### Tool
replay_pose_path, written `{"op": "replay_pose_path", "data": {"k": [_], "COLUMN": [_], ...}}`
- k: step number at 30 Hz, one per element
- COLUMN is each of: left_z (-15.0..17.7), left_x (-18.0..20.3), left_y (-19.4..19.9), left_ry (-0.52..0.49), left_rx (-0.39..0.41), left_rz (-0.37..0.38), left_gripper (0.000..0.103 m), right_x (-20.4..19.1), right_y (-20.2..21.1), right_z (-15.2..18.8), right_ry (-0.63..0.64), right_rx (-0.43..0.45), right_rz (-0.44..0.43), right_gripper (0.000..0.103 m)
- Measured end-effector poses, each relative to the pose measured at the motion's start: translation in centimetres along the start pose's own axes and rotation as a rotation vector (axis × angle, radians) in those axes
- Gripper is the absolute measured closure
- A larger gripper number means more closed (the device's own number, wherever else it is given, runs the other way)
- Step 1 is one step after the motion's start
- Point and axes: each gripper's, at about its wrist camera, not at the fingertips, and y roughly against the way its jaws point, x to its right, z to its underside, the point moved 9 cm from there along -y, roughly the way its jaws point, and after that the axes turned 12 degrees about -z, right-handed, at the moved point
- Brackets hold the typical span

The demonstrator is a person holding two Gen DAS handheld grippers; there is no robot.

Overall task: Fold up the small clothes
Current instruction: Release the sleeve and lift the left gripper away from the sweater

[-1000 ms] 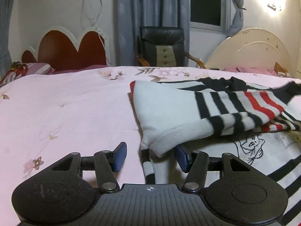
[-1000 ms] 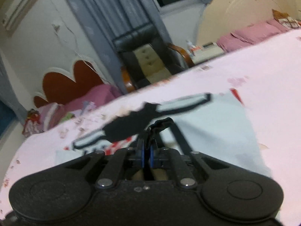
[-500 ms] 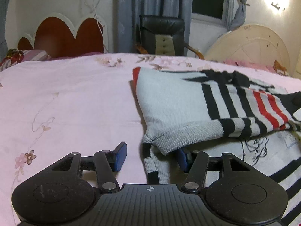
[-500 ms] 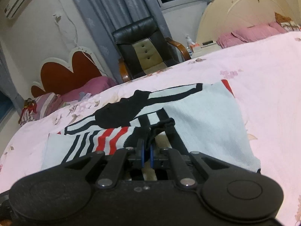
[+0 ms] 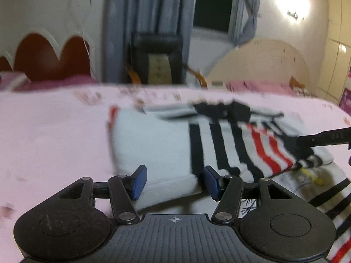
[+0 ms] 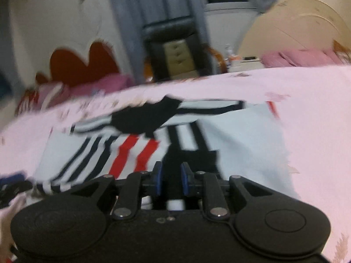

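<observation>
A white sweater (image 5: 153, 140) is showing black and red stripes, lying on a pale pink bedsheet (image 5: 54, 131) dotted with small flowers. Grey curtains (image 5: 149, 11) are hanging beside a black chair (image 5: 156, 43).

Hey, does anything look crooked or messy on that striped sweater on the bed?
Nothing is damaged. The striped sweater lies mid-fold on the pink bedspread; its folded-over striped flap sits at a slant, not squared.
</observation>
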Motion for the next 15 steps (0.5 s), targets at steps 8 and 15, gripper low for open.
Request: {"op": "replay_pose_path", "data": {"k": [8, 15], "left_z": [-4.2, -8.3], "left_x": [-0.6, -1.8], "left_y": [-2.2, -9.1], "left_ry": [-0.06, -0.077], "left_rx": [0.053, 0.035], "left_rz": [-0.017, -0.054], "left_gripper": [0.043, 0.043], "right_x": [0.0, -3.4], "right_y": [-1.5, -8.0], "right_z": [-0.6, -2.5], "right_ry": [0.002, 0.037], "right_rx": [-0.009, -0.039], "right_rz": [-0.004, -0.062], "right_gripper": [0.08, 0.08]}}
